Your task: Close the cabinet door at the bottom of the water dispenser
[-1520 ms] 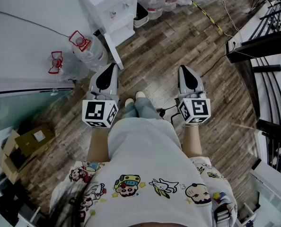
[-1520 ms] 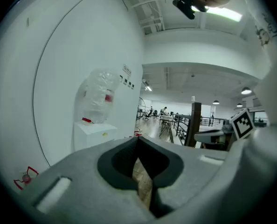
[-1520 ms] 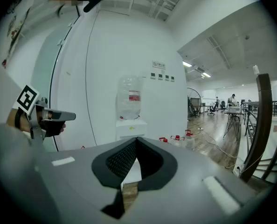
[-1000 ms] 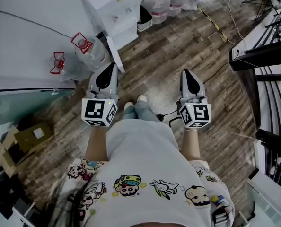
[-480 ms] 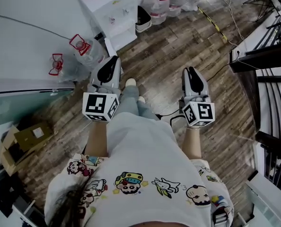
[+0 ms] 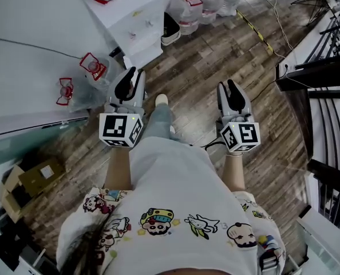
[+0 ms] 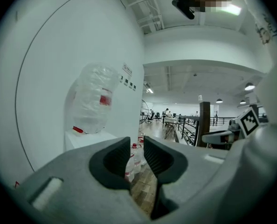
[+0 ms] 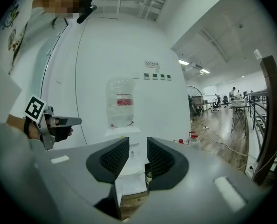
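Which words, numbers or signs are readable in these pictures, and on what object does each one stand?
No text is readable.
Wall sign: too small.
Four small plaques below it: too small.
Red label on the water bottle: blurred.
Label on the cardboard box: too small.
Marker cube: square pattern only, no words.

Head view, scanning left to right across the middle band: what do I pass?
Red-handled water jug by the wall → left tongs → person's shoe → right tongs, jaws just been opening, nothing between them → black railing.
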A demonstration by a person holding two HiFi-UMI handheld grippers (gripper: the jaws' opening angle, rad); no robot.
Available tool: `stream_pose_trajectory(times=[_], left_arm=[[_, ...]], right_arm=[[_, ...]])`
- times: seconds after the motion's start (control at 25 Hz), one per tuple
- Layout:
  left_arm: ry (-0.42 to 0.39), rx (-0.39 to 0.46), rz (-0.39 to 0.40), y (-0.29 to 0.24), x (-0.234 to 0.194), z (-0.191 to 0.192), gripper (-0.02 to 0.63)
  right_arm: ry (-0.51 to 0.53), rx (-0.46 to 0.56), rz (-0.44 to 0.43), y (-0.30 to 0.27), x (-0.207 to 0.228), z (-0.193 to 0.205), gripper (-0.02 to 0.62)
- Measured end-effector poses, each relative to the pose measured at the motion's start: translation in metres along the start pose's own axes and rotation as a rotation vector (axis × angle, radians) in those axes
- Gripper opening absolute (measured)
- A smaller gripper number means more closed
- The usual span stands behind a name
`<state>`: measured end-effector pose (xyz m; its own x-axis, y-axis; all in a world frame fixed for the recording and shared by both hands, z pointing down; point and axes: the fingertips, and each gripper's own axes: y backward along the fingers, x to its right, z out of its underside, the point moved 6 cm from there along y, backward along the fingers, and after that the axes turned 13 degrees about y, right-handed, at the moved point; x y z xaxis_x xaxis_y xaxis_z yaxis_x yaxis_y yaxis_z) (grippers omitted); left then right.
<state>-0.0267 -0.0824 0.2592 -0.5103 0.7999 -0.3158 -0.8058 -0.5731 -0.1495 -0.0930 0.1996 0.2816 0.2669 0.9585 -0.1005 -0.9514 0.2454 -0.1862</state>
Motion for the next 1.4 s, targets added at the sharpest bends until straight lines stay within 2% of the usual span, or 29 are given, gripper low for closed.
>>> stream_pose_trajectory(times=[0.44,0.84,1.24,1.4], left_arm=[[-0.018,0.030,-0.025,-0.083,-0.060,-0.049,0.086],[-0.023,0.041,-0.061,-0.111,-0.100,-0.069,0.087],[-0.001,0.081,-0.252,-0.123,-0.130,-0.074,0.087],[0.020,0.134,-0.401,-0.123,-0.126,-0.075,0.087]], right_arm=[[0.003,0.033,-0.063,-0.121,0.020,-0.035,0.126],[0.018,0.057,-0.129,-0.187,0.012,-0.052,0.129],[0.047,0.061,-0.349,-0.266,0.013,-0.056,0.137],[0.071,0.077,-0.509,-0.304,0.021,-0.063,0.137]])
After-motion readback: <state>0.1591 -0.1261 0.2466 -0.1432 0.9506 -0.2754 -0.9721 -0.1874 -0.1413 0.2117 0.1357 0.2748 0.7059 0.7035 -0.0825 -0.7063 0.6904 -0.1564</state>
